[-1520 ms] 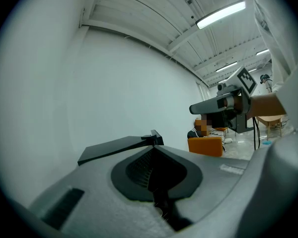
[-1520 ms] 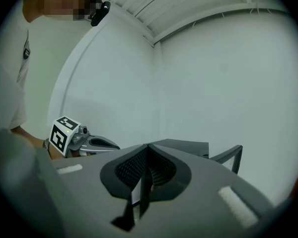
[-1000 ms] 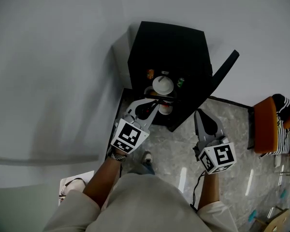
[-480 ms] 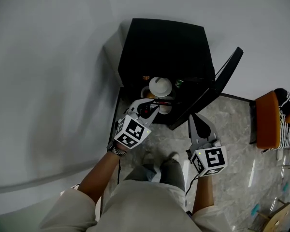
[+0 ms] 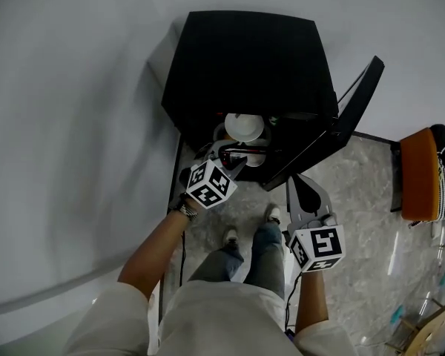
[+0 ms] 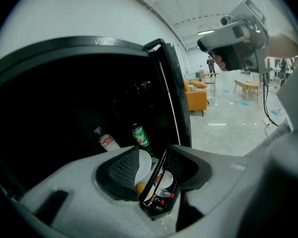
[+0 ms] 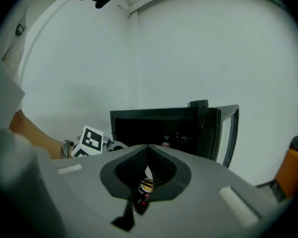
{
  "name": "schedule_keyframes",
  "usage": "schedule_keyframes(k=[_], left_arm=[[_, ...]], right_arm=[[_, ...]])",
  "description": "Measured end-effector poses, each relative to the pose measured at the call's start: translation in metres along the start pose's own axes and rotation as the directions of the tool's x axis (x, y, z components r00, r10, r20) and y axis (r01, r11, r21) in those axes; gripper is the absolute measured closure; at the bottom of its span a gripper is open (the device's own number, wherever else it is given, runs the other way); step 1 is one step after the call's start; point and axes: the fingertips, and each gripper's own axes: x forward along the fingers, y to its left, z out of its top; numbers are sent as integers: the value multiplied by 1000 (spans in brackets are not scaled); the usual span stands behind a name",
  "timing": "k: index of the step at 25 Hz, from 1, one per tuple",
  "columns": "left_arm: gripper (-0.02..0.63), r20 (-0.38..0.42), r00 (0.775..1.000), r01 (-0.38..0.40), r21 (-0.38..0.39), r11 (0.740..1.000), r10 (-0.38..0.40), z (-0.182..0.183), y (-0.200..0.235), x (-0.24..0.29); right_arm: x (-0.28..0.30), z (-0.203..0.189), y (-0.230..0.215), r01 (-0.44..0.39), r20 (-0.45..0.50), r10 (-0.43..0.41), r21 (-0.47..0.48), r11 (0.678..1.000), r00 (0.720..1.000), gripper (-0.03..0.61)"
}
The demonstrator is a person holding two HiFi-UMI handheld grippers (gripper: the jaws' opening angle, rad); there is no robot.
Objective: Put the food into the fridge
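A black mini fridge [image 5: 245, 58] stands against the wall with its door [image 5: 345, 113] swung open to the right. Inside it are a white bowl [image 5: 245, 127], a green can [image 6: 139, 134] and a small bottle [image 6: 105, 140]. My left gripper [image 5: 226, 154] is at the fridge's opening, just below the bowl. Its jaws [image 6: 151, 155] have just been opening and stand apart; only white and yellow bits show low in the gap, and I cannot tell what they are. My right gripper [image 5: 295, 180] hangs in front of the door, its tips [image 7: 148, 150] together, holding nothing.
An orange chair [image 5: 419, 176] stands at the right on the marble floor [image 5: 356, 199]. The person's shoes [image 5: 230, 237] are right in front of the fridge. The white wall [image 5: 74, 110] runs along the left and behind. An orange sofa [image 6: 196, 95] lies past the door.
The person has crouched and the fridge looks larger. Both grippers have sunk. The left gripper has moved up to the fridge's opening, close under the white bowl.
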Motion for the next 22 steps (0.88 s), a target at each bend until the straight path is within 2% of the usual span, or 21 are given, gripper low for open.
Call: schedule_keyframes(k=[7, 13, 17, 22], left_arm=[[415, -101, 994, 45, 22, 999, -42, -34, -6, 44], [390, -180, 982, 70, 22, 997, -65, -61, 0, 76], [384, -235, 969, 91, 46, 995, -78, -75, 1, 95], [374, -277, 957, 115, 72, 991, -91, -88, -6, 120]], right_arm=[[3, -35, -7, 3, -55, -1, 39, 999, 998, 571], [8, -49, -14, 16, -87, -9, 75, 997, 996, 571], [16, -52, -15, 11, -69, -7, 63, 998, 998, 571], [18, -69, -14, -5, -97, 11, 68, 998, 995, 571]])
